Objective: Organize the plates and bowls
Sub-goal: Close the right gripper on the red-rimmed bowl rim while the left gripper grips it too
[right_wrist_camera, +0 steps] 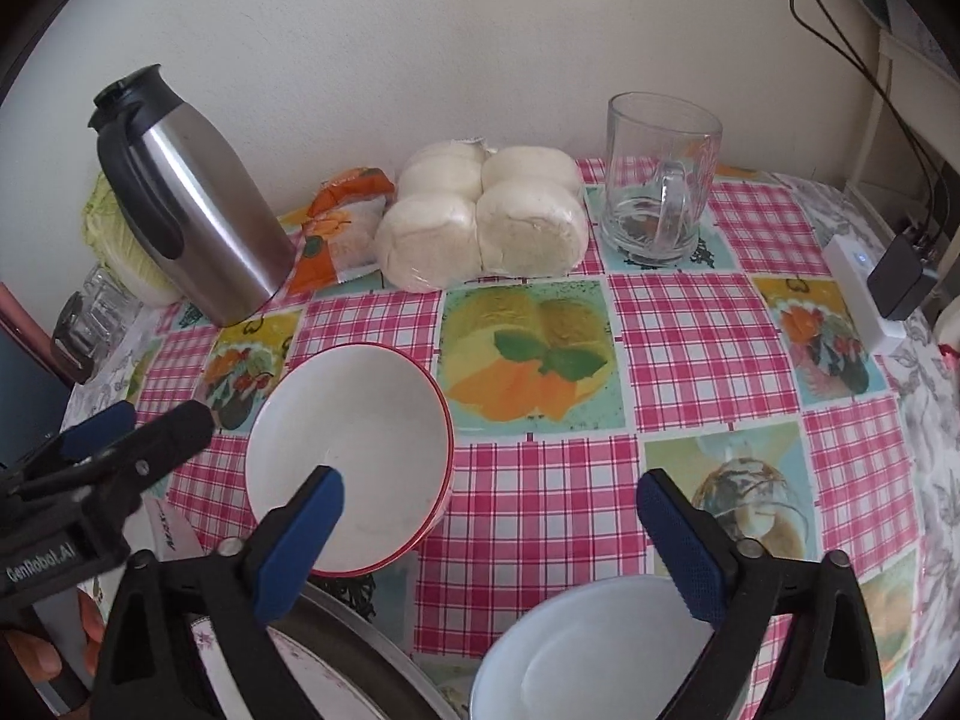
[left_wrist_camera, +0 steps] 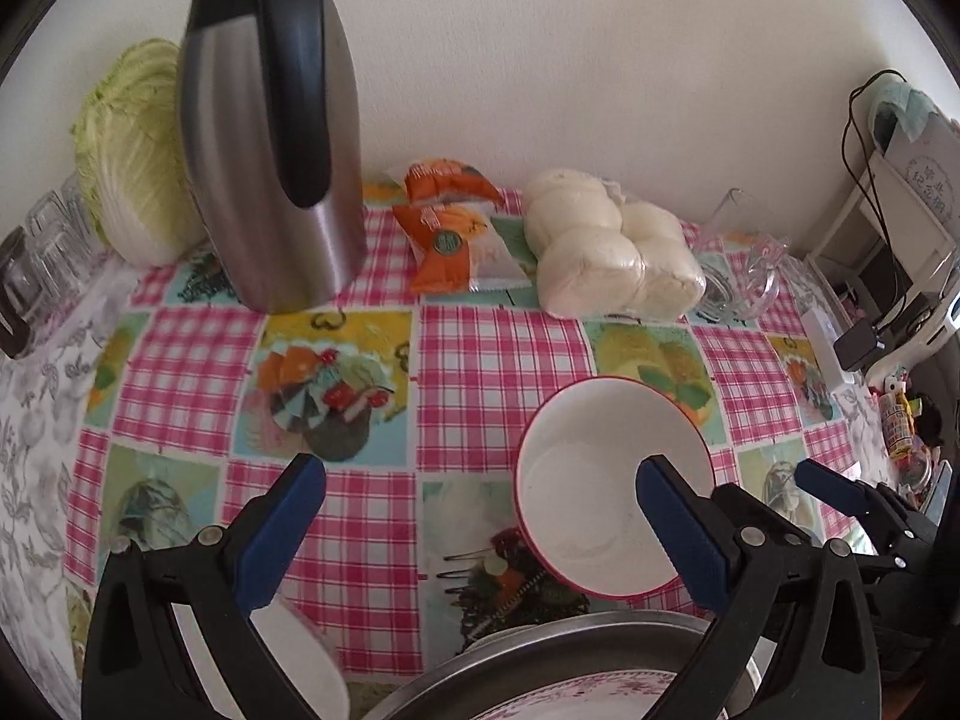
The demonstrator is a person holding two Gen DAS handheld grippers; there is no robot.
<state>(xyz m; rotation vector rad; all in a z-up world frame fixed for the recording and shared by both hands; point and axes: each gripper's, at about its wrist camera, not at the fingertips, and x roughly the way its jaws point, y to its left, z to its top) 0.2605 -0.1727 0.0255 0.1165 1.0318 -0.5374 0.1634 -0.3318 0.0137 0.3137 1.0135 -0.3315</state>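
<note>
"GenRobot.AI" is showing in white letters on the black body of the left gripper [right_wrist_camera: 114,420] where it's poking into the right wrist view, and that's about the only writing reading cleanly. The orange and white snack packets [left_wrist_camera: 462,228] are carrying a round green logo, but the print is too small to make out, and a grey sign at the far right of the left view is showing characters I can't read.

The white bowl with a thin red rim [right_wrist_camera: 348,456] is sitting upright on the glossy pink gingham tablecloth with fruit and vegetable panels [right_wrist_camera: 690,324], about mid-table. Both claws are hanging spread wide with nothing between the blue ribbed pads: the right gripper [right_wrist_camera: 492,534] has one finger over the bowl's inside, and in the left view the left gripper's finger is overlapping it the same way (whether either one is touching is hard to tell).

Along the bottom edge things are getting cut off: a pale round plate [right_wrist_camera: 600,660], a metal tray rim [left_wrist_camera: 558,642] with a pink-flowered plate [left_wrist_camera: 576,699] on it, all partly hidden behind the fingers.

At the back, a brushed steel jug with a black handle [right_wrist_camera: 198,204], a wrapped pack of four white buns [right_wrist_camera: 480,222], a clear glass mug [right_wrist_camera: 660,180] and a pale green cabbage [left_wrist_camera: 138,150] are lining up along the wall.
</note>
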